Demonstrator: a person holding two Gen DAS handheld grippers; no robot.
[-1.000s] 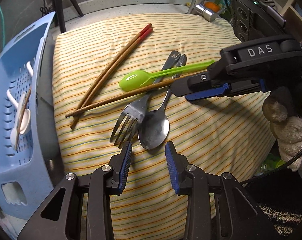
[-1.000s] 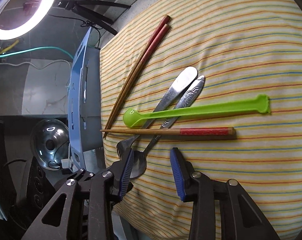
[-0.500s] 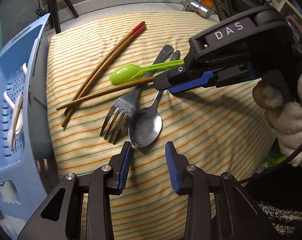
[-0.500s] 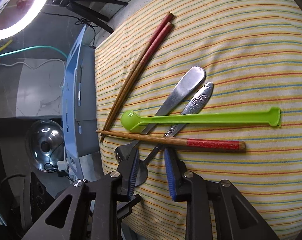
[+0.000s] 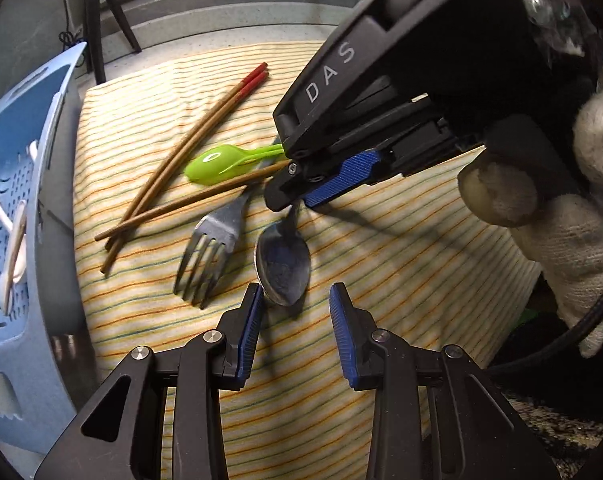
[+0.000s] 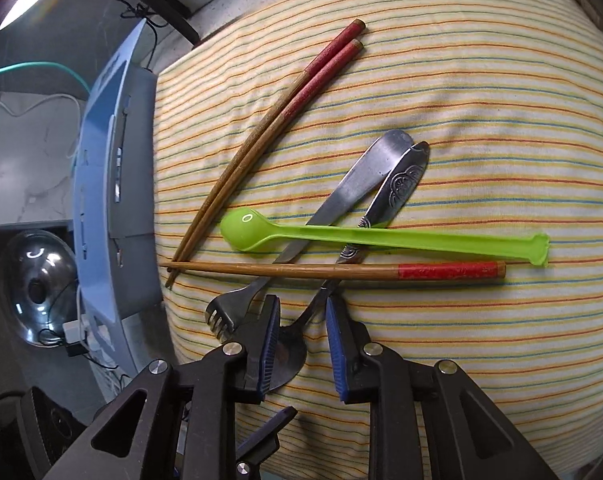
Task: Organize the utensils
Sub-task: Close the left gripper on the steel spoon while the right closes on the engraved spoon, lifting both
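**Utensils on the striped cloth**

My right gripper (image 6: 303,322) straddles the metal spoon's (image 6: 289,344) neck, jaws narrowly parted, nothing clamped. My left gripper (image 5: 295,308) stands wide open and empty just before the spoon's bowl. Beside the spoon: one fork (image 6: 237,304), one green plastic spoon (image 6: 341,236) and three chopsticks (image 6: 285,108), one crossing both handles. Beyond, a blue basket (image 5: 17,128).

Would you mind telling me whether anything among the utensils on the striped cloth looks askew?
Yes: one lone chopstick lies crosswise over the fork and metal spoon handles, apart from the neat chopstick pair. The green plastic spoon also crosses both handles, so the pile is tangled.
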